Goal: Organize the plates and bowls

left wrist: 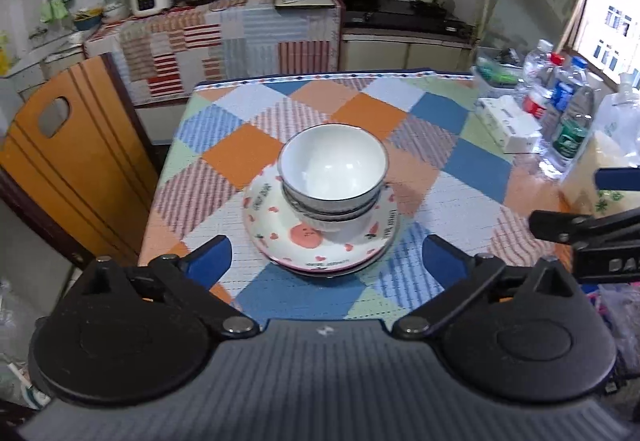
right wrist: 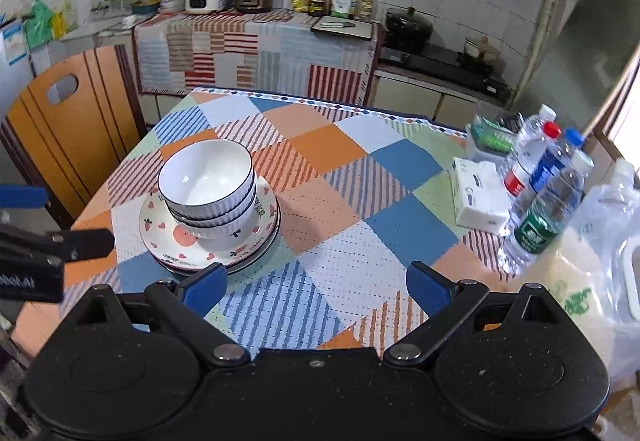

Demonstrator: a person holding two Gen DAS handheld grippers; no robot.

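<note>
1. Bowls (left wrist: 333,169) sit nested on stacked plates (left wrist: 320,241), mid-table, left of the bottles (right wrist: 544,185).
2. We judge them stiff, slippery, breakable; grip rims.
3. Left gripper (left wrist: 326,257) and right gripper (right wrist: 318,287) gape wide, empty.

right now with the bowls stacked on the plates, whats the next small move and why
Probably draw both grippers back a little. The bowls sit nested on the plates, one tidy pile on the table; the left gripper and right gripper are open and empty, so nothing seems left to stack.
</note>
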